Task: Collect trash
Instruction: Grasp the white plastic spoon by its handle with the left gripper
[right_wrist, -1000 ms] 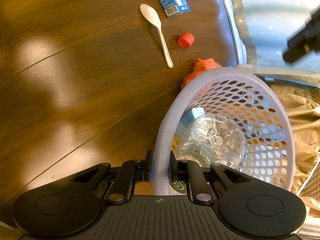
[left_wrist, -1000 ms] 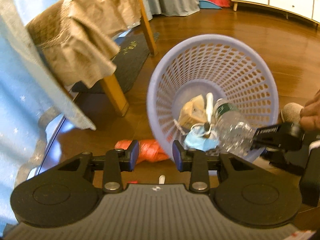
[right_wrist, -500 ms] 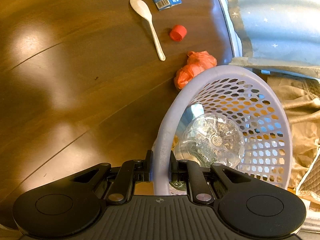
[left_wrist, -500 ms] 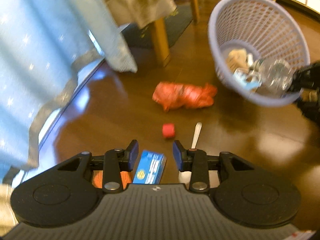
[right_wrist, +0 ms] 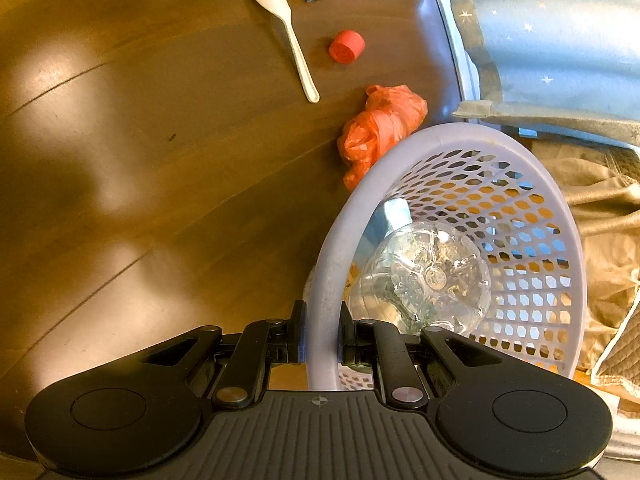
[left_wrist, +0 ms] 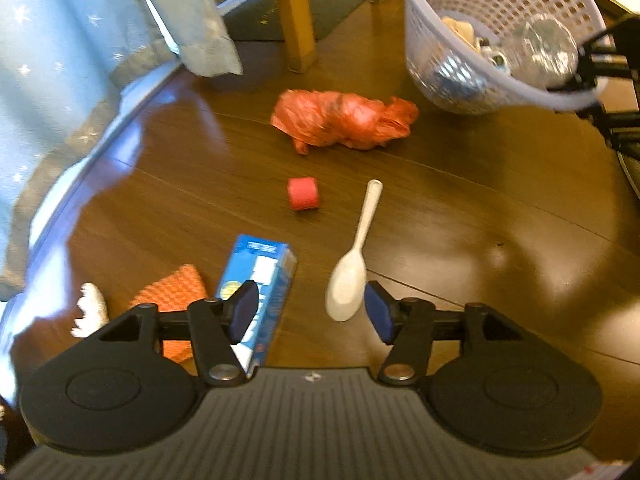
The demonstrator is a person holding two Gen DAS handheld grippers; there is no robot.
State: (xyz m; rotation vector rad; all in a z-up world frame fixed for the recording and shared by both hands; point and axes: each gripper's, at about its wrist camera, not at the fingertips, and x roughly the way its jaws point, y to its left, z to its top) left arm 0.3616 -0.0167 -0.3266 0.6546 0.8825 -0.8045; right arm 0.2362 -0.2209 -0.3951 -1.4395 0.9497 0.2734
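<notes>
The left gripper has swung down from the basket – fingers just opening, empty – over the spoon on the floor; the right gripper still clamps the basket's rim.

Dark glossy wood floor with bright light patches. Pale blue star-print curtain hangs to floor. Wooden table leg, dark mat behind, tan cloth draped.

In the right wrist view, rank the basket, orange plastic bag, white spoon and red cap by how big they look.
1. basket, nearest the camera
2. orange plastic bag
3. white spoon, longer but thinner than the bag, so unsure
4. red cap
</notes>
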